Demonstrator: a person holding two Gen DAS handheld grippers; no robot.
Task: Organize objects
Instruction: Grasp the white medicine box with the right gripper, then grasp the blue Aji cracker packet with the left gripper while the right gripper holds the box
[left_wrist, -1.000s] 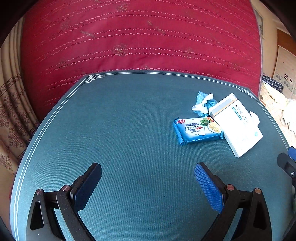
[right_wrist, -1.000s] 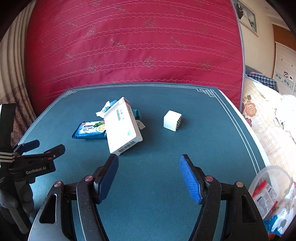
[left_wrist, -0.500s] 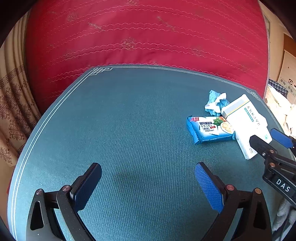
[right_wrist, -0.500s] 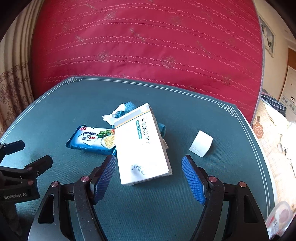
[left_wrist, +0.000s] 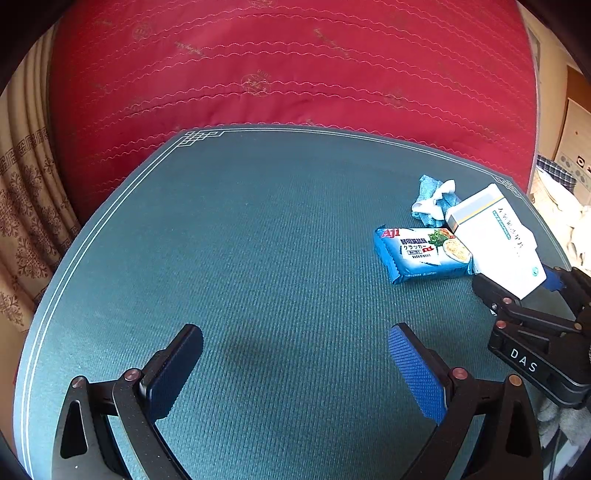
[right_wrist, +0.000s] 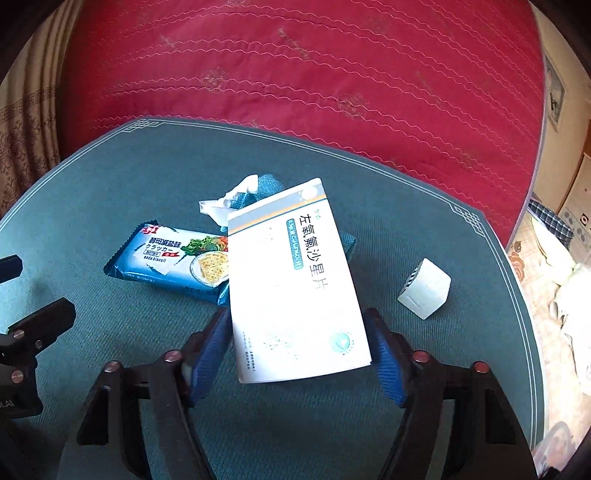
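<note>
Jaws of the right gripper (right_wrist: 299, 354) stood open astride the near end of the white medicine box (right_wrist: 295, 284), apparently not yet touching; closing squarely on its long sides should prevent twisting. Left gripper (left_wrist: 295, 373) hung open, empty, well apart from it. Beyond the box lay one cracker packet (right_wrist: 173, 258), one crumpled blue-white cloth (right_wrist: 240, 195), one small white cube (right_wrist: 426, 291).

- My right gripper (right_wrist: 297, 350) sits low in the right wrist frame, fingers either side of the medicine box (right_wrist: 291, 280).
- The cracker packet (right_wrist: 173, 258) lies left of the box, its right end under it.
- A crumpled cloth (right_wrist: 255, 192) lies behind both.
- The small cube (right_wrist: 424, 288) sits right of the box, apart.
- My left gripper (left_wrist: 295, 373) hangs lower centre of its frame over the table mat (left_wrist: 240, 240).
</note>
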